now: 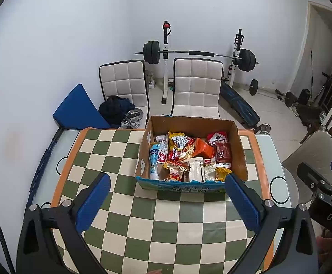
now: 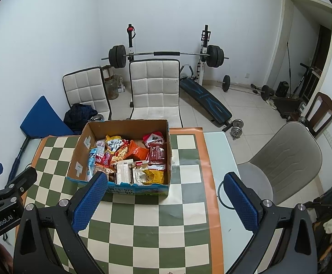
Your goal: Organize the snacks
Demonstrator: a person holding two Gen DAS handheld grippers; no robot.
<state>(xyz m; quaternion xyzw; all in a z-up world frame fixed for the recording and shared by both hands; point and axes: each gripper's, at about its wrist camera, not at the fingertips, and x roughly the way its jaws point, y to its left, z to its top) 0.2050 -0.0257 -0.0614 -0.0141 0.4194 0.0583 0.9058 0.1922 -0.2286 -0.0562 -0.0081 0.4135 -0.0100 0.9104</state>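
A cardboard box full of snack packets stands on the checkered table; it also shows in the right wrist view. Inside lie an orange packet, a dark red packet, a white packet and a blue tube. My left gripper is open and empty, held above the table just in front of the box. My right gripper is open and empty, in front of the box's right corner. Each gripper shows at the other view's edge.
Two white padded chairs stand behind the table, a grey chair at its right. A barbell rack, a bench and dumbbells are on the floor behind. A blue cushion lies at the left.
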